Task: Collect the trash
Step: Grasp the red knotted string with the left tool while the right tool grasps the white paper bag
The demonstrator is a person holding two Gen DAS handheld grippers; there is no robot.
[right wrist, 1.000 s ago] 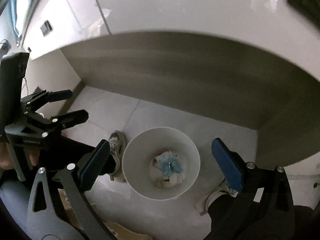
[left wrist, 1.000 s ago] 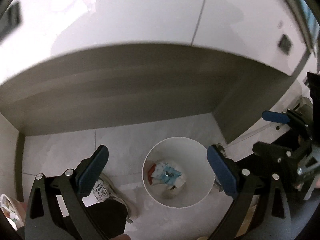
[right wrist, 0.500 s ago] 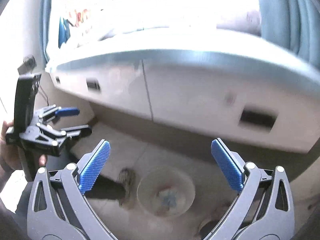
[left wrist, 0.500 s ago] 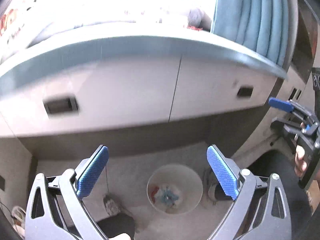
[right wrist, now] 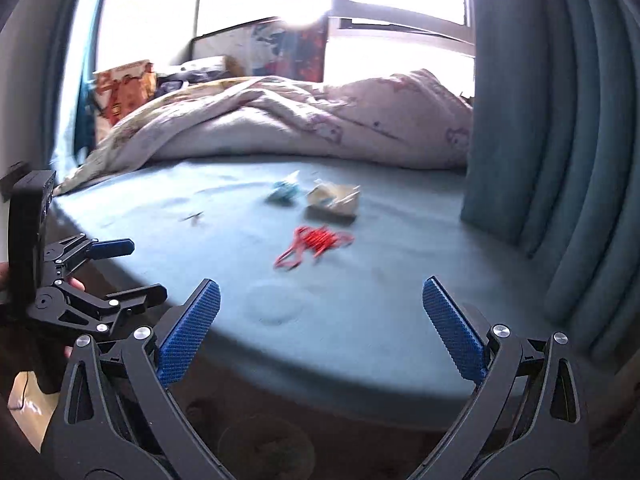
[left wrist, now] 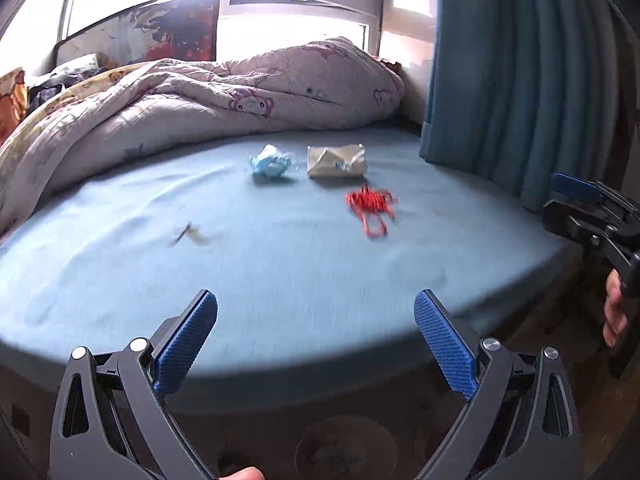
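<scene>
On the blue bed sheet (left wrist: pixel 280 264) lie a crumpled blue mask (left wrist: pixel 272 164), a flattened beige carton (left wrist: pixel 337 161), a red tangled string (left wrist: pixel 370 204) and a small dark scrap (left wrist: pixel 188 235). They also show in the right wrist view: mask (right wrist: pixel 285 191), carton (right wrist: pixel 332 202), red string (right wrist: pixel 314 242), scrap (right wrist: pixel 194 217). My left gripper (left wrist: pixel 316 336) is open and empty, in front of the bed's near edge. My right gripper (right wrist: pixel 322 322) is open and empty, also short of the edge. The bin (left wrist: pixel 346 446) shows dimly below.
A rumpled pink quilt (left wrist: pixel 200 96) covers the far half of the bed. A teal curtain (left wrist: pixel 520 72) hangs at the right. A window is behind. The right gripper shows at the right of the left wrist view (left wrist: pixel 592 216); the left gripper shows at the left of the right wrist view (right wrist: pixel 100 272).
Both grippers have swung up from looking down into the white bin on the floor to facing the bed top. Both stayed open and empty.
</scene>
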